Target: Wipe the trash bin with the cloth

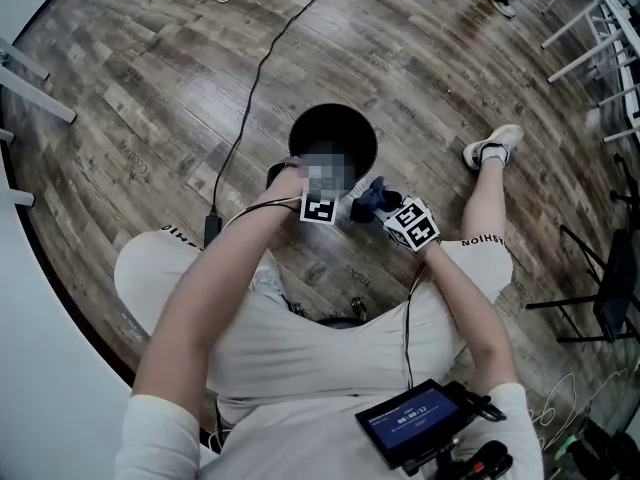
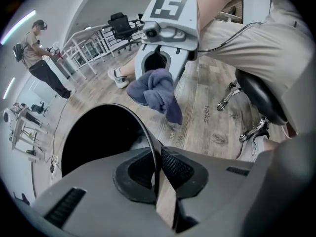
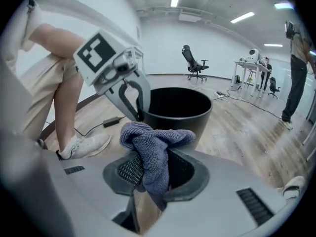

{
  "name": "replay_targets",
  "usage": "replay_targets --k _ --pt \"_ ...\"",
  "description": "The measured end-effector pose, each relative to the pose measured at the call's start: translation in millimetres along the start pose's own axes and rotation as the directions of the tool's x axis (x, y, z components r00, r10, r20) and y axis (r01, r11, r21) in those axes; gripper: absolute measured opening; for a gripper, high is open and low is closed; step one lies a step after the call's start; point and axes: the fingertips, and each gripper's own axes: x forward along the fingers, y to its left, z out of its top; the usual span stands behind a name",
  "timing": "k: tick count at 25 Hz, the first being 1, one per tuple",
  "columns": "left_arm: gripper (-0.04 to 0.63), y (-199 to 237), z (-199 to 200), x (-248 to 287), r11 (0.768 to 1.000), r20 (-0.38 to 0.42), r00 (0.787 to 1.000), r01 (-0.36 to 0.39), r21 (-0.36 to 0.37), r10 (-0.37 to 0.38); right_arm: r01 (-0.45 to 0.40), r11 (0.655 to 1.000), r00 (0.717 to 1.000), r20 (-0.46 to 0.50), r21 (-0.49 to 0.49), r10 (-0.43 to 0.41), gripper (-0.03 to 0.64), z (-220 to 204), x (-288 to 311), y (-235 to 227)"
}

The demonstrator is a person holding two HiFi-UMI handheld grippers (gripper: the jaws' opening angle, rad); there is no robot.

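Observation:
A round black trash bin (image 1: pixel 333 133) stands on the wood floor in front of the seated person. My left gripper (image 1: pixel 285 171) is at its near-left rim. In the left gripper view the thin rim (image 2: pixel 148 137) runs between the pads, and my left gripper (image 2: pixel 158 169) is shut on it. My right gripper (image 1: pixel 372 200) hovers just right of the bin, shut on a bunched blue-grey cloth (image 3: pixel 153 149). The cloth (image 2: pixel 155 93) hangs from those jaws, close to the bin's outer wall (image 3: pixel 180 110) but apart from it.
A black cable with a power brick (image 1: pixel 212 230) crosses the floor left of the bin. The person's legs and white shoe (image 1: pixel 492 146) flank it. A stool base (image 2: pixel 247 127), white frame legs (image 1: pixel 590 48), an office chair (image 3: pixel 193 63) and a bystander (image 2: pixel 42 58) stand farther off.

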Motion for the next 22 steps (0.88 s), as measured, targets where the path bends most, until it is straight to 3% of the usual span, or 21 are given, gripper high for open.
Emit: replay_targets --k 3,8,22 --pt "0.038 -0.2 0.4 0.3 1.000 0.003 1.000 -0.005 0.002 0.005 -0.009 1.000 0.999 0.039 0.013 0.009 0.109 21.6 -5.4 -4.9" --pt "0.038 2.3 0.1 0.8 1.000 0.000 1.000 -0.012 0.007 0.012 -0.017 0.999 1.000 0.011 -0.045 0.017 0.109 40.9 6.1 -12.1" --pt "0.040 4.5 -0.9 2.0 1.000 0.005 1.000 -0.011 0.022 0.011 -0.019 0.991 0.999 -0.046 0.130 0.025 0.109 -4.8 50.5 -30.7"
